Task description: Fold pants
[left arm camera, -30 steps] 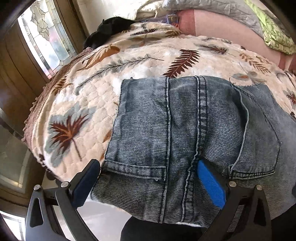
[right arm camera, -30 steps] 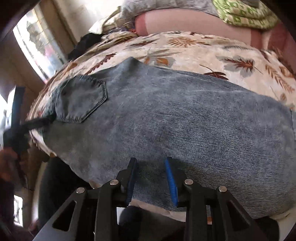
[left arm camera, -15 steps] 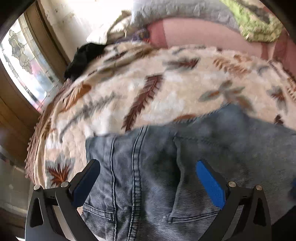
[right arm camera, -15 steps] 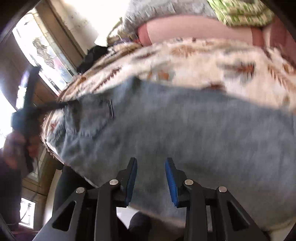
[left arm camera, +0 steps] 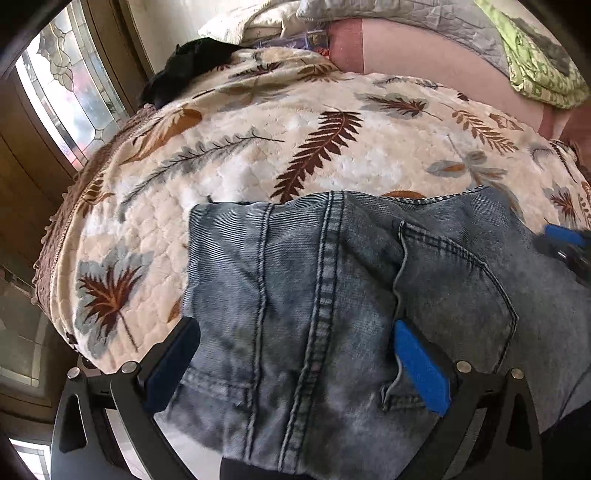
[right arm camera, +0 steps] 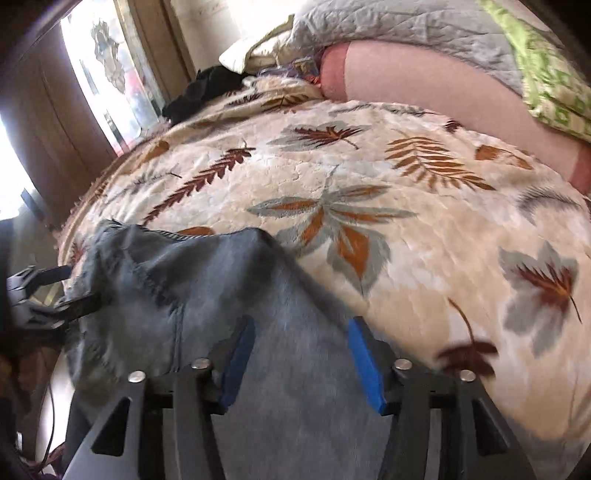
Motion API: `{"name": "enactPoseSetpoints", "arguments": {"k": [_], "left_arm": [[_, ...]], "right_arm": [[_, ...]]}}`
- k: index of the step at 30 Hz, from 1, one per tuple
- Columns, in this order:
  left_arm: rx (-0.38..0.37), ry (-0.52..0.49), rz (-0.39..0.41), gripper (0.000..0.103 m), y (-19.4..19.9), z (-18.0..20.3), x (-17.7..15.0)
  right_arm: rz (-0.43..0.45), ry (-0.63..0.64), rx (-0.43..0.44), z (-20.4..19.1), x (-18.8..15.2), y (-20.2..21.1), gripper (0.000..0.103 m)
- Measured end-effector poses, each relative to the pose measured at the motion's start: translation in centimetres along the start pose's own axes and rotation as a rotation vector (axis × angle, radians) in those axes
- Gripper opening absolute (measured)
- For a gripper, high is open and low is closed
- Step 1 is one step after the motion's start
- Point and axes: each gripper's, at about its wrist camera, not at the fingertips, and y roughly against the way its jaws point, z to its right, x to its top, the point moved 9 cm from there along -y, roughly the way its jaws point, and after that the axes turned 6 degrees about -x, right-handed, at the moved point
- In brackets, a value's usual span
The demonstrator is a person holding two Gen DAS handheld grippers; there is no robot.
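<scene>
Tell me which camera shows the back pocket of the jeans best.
The left wrist view. There the back pocket lies close, sharp and nearly whole, its stitching clear, right of the centre seam of the jeans. In the right wrist view the jeans are blurred and shadowed; only a faint stitched outline hints at a pocket.

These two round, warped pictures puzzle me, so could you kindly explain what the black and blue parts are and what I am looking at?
Each picture comes from a wide-angle camera mounted on a hand-held gripper, looking forward along its two blue-padded fingers. A person carries one gripper in each hand; there is no robot arm.

The left gripper stands wide open over the waistband end of the jeans, near a back pocket.

The right gripper is over plain denim further along; its fingers are opening, with cloth between them but not pinched.

The jeans lie on a cream bedspread printed with leaves. Behind are pillows and a window.
</scene>
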Motion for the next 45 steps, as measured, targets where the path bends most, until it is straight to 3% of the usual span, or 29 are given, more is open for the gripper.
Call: {"name": "enactPoseSetpoints", "arguments": {"k": [4,8,13,15,20,23,27,30,33,35,40,42,45], "left_arm": [[-0.028,0.024,-0.012,0.103,0.3,-0.3,-0.8],[-0.036,0.028,-0.010,0.103,0.2,-0.2,-0.8],[-0.042,0.024,0.003,0.103,0.6,0.0,-0.5],[-0.027,0.014,0.021,0.103,1.2,-0.1,-0.5],[0.005,0.011,-0.009,0.103,0.2,-0.8,-1.7],[0.016,0.012,-0.044,0.103,-0.3,-0.9,-2.7],[0.041,-0.015,-0.004,0.103,1.4,-0.6,-2.7],[0.030,-0.063,0.010,0.103,2.0,0.7,-3.1],[0.047,-0.119,-0.020,0.103,0.8,2.0,-4.2],[0.067,-0.150,-0.043,0.103,-0.3,2.4,-4.8],[0.023,-0.118,-0.053,0.103,-0.9,1.9,-4.9],[0.027,-0.109,-0.085,0.103,-0.8,1.8,-4.9],[0.073,-0.126,-0.101,0.103,0.3,2.2,-5.2]], "right_arm": [[-0.096,0.064,0.032,-0.9,0.2,-3.2,0.032],[-0.097,0.121,0.019,-1.2,0.3,-3.3,0.010],[-0.067,0.161,-0.036,-1.5,0.8,-2.8,0.008],[-0.048,0.126,-0.056,-1.2,1.4,-2.9,0.002],[-0.045,0.051,-0.092,-0.5,1.3,-4.3,0.003],[-0.006,-0.062,-0.059,0.5,1.7,-3.0,0.005],[0.080,-0.174,-0.043,2.2,1.4,1.3,0.005],[0.038,-0.165,-0.083,2.9,-1.6,3.7,0.005],[-0.005,-0.240,-0.097,4.6,-5.6,5.8,0.005],[-0.031,-0.298,-0.156,6.6,-8.6,7.1,0.005],[-0.119,-0.410,-0.283,12.3,-15.2,8.6,0.005],[-0.059,-0.477,-0.217,14.1,-16.2,9.9,0.005],[0.043,-0.584,-0.204,16.9,-17.0,13.4,0.006]]}}
